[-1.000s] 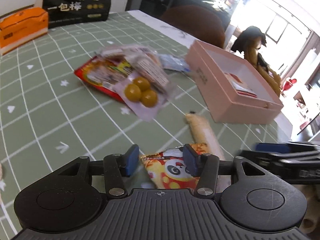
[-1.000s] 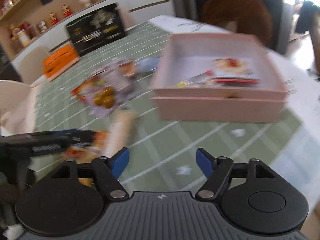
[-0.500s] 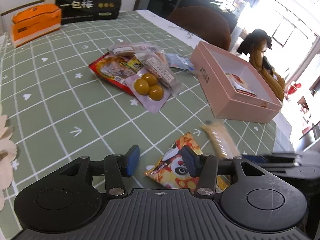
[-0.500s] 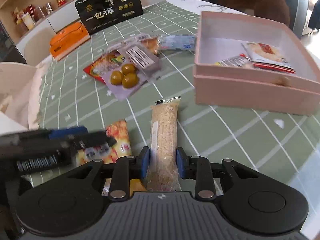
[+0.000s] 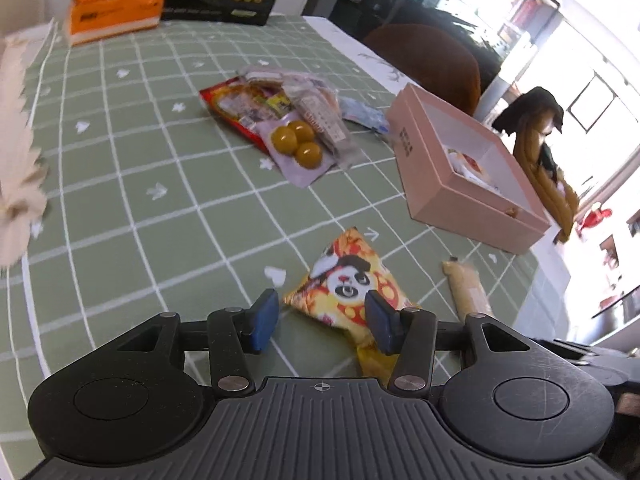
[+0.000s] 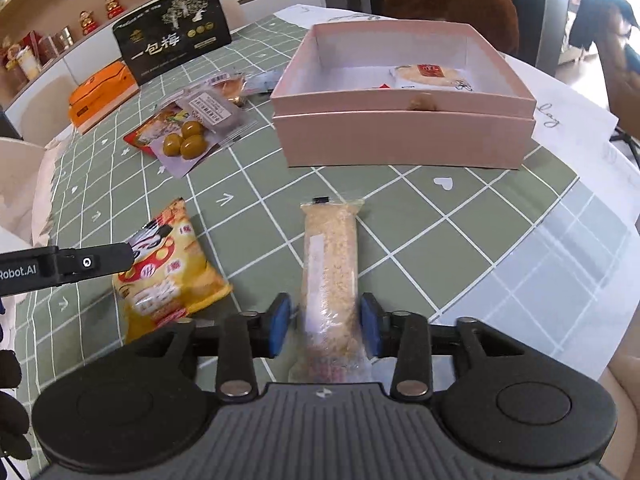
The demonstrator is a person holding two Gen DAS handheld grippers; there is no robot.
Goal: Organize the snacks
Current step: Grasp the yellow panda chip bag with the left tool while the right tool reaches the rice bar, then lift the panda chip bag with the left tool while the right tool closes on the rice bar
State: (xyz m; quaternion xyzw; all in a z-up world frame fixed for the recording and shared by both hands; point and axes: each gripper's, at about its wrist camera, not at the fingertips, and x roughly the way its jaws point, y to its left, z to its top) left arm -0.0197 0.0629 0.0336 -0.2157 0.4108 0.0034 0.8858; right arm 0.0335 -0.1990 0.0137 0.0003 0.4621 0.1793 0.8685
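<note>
A long clear pack of beige crisped snack [image 6: 330, 264] lies on the green checked tablecloth between the pads of my right gripper [image 6: 325, 326], which stand a little apart from its sides; it also shows in the left wrist view [image 5: 466, 288]. A yellow panda snack bag [image 5: 352, 284] lies on the cloth with its near end between the open pads of my left gripper [image 5: 322, 320]; it also shows in the right wrist view [image 6: 166, 272]. An open pink box [image 6: 404, 136] with a few packets inside stands beyond.
A pile of snack packets [image 5: 288, 120], one with three yellow-green balls [image 6: 186, 144], lies mid-table. An orange carton [image 5: 114, 10] and a black gift box [image 6: 172, 50] stand at the far edge. A brown chair [image 6: 452, 0] is behind the pink box [image 5: 460, 184].
My right gripper closed in around the long beige pack, then its pads spread a little. My left gripper drew back from the panda bag and its pads widened.
</note>
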